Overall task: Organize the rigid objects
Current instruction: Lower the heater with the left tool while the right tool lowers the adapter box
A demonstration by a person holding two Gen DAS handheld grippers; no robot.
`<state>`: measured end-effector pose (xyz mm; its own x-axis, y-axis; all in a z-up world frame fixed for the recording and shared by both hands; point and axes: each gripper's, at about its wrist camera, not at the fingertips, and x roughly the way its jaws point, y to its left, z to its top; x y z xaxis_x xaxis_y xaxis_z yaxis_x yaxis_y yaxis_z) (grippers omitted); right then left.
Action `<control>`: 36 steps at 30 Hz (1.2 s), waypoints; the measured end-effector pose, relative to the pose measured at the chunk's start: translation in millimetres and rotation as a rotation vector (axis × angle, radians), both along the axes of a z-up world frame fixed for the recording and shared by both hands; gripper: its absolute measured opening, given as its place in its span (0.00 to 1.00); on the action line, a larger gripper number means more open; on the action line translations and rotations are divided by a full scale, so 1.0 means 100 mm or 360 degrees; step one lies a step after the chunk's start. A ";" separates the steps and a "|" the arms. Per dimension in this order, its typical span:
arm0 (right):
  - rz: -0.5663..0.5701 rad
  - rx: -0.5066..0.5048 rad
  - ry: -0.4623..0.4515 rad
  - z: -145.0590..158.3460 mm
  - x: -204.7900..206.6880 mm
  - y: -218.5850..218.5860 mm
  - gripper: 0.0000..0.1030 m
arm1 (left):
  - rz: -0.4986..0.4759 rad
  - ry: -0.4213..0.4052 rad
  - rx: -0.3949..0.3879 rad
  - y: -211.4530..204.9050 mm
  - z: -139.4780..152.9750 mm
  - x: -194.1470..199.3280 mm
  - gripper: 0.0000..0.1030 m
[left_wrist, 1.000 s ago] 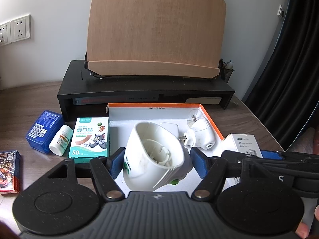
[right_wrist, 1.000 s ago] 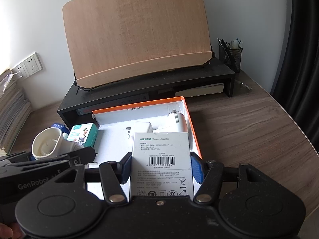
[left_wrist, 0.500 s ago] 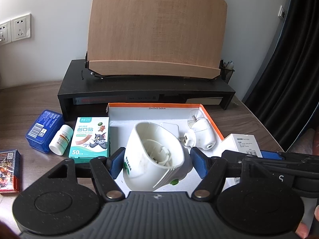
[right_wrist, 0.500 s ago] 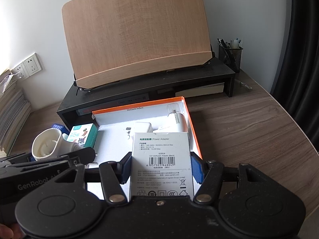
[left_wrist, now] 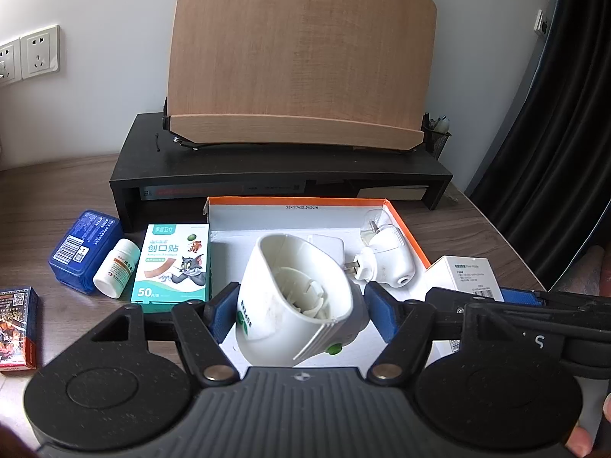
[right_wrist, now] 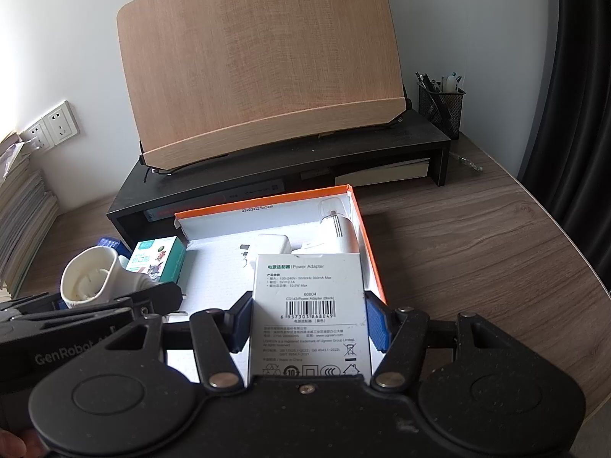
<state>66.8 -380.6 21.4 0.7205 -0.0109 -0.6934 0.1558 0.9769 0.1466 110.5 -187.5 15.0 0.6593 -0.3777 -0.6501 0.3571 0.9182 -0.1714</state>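
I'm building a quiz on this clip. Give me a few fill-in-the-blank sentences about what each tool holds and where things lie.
The left tool grips a white ____ device.
The right tool holds a box labelled Power ____.
The tray has an ____ rim.
The pill bottle lies between the blue case and the ____ box.

Missing: plug-in; Adapter; orange; bandage

A curved light-wood reading board [right_wrist: 263, 72] stands tilted on a long black monitor riser [right_wrist: 290, 170] against a plain white wall [left_wrist: 95, 57], above a dark wood-grain desk [right_wrist: 477, 252]. White wall sockets [left_wrist: 28, 55] sit left; black pleated curtains [left_wrist: 565, 133] hang right. Daylight falls softly.
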 end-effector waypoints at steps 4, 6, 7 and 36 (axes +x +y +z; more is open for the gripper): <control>0.0001 -0.0001 0.0001 -0.01 0.00 0.00 0.69 | 0.0001 -0.0002 0.0001 0.00 0.00 0.02 0.69; 0.0003 0.0000 0.0002 -0.02 0.03 -0.01 0.69 | 0.0002 -0.0001 0.0001 0.00 0.00 0.02 0.69; 0.0004 0.0000 0.0004 -0.03 0.03 -0.01 0.69 | 0.0003 0.0000 0.0001 0.00 0.00 0.02 0.69; 0.0032 -0.0015 0.0069 -0.08 0.21 0.02 0.69 | 0.0016 0.0025 0.0005 0.00 -0.05 0.15 0.69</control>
